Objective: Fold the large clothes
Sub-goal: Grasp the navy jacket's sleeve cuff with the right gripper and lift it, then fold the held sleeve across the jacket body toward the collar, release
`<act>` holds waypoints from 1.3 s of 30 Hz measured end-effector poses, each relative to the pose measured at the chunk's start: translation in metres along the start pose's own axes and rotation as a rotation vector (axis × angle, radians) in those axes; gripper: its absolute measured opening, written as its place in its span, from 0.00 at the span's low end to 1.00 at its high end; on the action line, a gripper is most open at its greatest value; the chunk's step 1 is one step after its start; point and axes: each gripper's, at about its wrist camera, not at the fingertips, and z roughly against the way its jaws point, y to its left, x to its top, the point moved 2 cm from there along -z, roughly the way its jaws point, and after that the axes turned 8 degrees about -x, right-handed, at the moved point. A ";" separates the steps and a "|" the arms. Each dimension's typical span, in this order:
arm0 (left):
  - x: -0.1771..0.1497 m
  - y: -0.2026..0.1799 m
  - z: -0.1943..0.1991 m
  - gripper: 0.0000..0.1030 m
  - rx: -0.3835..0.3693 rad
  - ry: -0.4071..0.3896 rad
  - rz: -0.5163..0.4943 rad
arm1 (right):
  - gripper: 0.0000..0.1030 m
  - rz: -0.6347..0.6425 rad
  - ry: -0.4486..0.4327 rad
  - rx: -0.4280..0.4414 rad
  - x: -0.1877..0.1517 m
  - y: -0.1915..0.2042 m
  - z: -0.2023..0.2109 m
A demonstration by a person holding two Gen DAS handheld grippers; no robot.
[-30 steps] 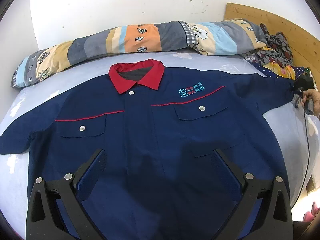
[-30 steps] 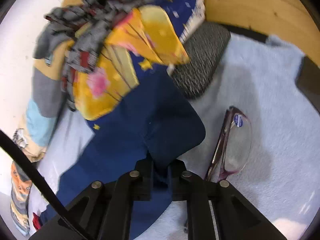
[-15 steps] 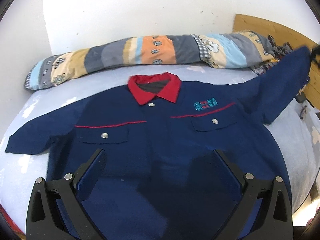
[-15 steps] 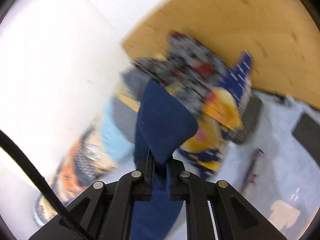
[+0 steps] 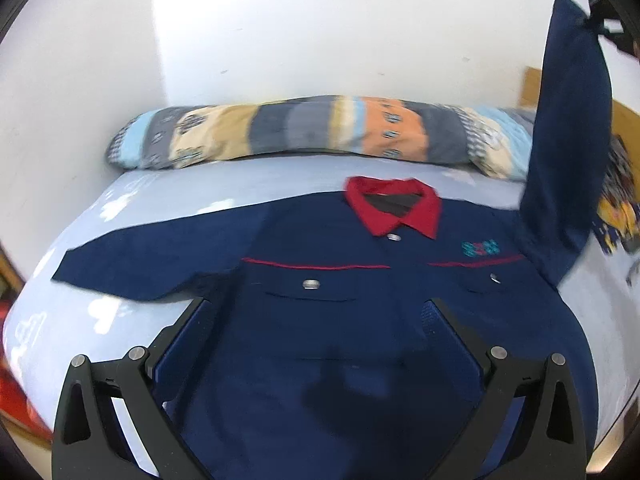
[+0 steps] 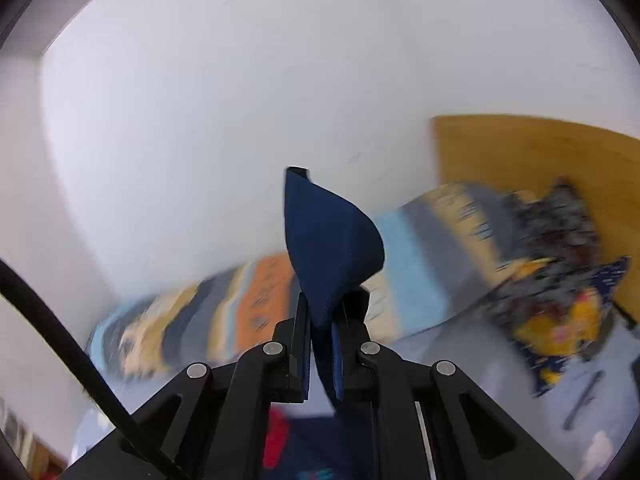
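A navy work jacket (image 5: 360, 312) with a red collar (image 5: 394, 210) lies face up on the bed. My left gripper (image 5: 320, 312) hovers open and empty above its lower front. My right gripper (image 6: 322, 308) is shut on the cuff of the jacket's right-hand sleeve (image 6: 328, 248). In the left wrist view that sleeve (image 5: 568, 140) hangs lifted high at the far right, with the right gripper (image 5: 602, 26) at its top. The other sleeve (image 5: 140, 264) lies flat to the left.
A striped patterned bolster (image 5: 312, 132) runs along the white wall at the back. A heap of colourful clothes (image 6: 560, 280) lies at the right by the wooden headboard (image 6: 540, 160). The bed sheet (image 5: 180, 192) is light blue.
My right gripper has lifted the sleeve cuff from the bed high into the air and swung it leftward. The left wrist view has turned to the left; its jaws stay open.
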 end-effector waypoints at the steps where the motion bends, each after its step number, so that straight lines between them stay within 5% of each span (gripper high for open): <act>1: 0.001 0.009 0.002 1.00 0.014 -0.002 0.020 | 0.09 0.030 0.039 0.031 -0.025 0.034 -0.010; 8: 0.001 0.062 0.014 1.00 0.129 -0.014 0.130 | 0.09 0.177 0.303 0.206 -0.207 0.202 -0.080; 15: -0.003 0.096 0.029 1.00 0.190 -0.044 0.201 | 0.09 0.249 0.482 0.272 -0.369 0.292 -0.125; 17: -0.003 0.097 0.027 1.00 0.174 -0.031 0.212 | 0.16 0.300 0.537 0.254 -0.407 0.300 -0.139; 19: -0.003 0.094 0.026 1.00 0.161 -0.025 0.207 | 0.38 0.363 0.619 0.264 -0.441 0.300 -0.148; 20: -0.003 0.090 0.027 1.00 0.157 -0.027 0.195 | 0.39 0.383 0.656 0.280 -0.452 0.300 -0.150; 24: -0.001 0.087 0.027 1.00 0.163 -0.041 0.176 | 0.41 0.401 0.642 0.368 -0.446 0.280 -0.137; 26: 0.000 0.091 0.027 1.00 0.168 -0.041 0.195 | 0.56 0.349 0.572 0.385 -0.414 0.251 -0.130; 30: 0.003 0.106 0.025 1.00 0.203 -0.041 0.239 | 0.62 0.333 0.460 0.188 -0.373 0.177 -0.142; 32: 0.004 0.111 0.024 1.00 0.208 -0.042 0.266 | 0.62 0.377 0.467 0.013 -0.373 0.140 -0.159; 35: 0.005 0.115 0.022 1.00 0.226 -0.039 0.275 | 0.62 0.440 0.564 -0.062 -0.407 0.118 -0.181; 39: 0.003 0.123 0.014 1.00 0.231 -0.010 0.289 | 0.64 0.498 0.558 -0.067 -0.412 0.115 -0.173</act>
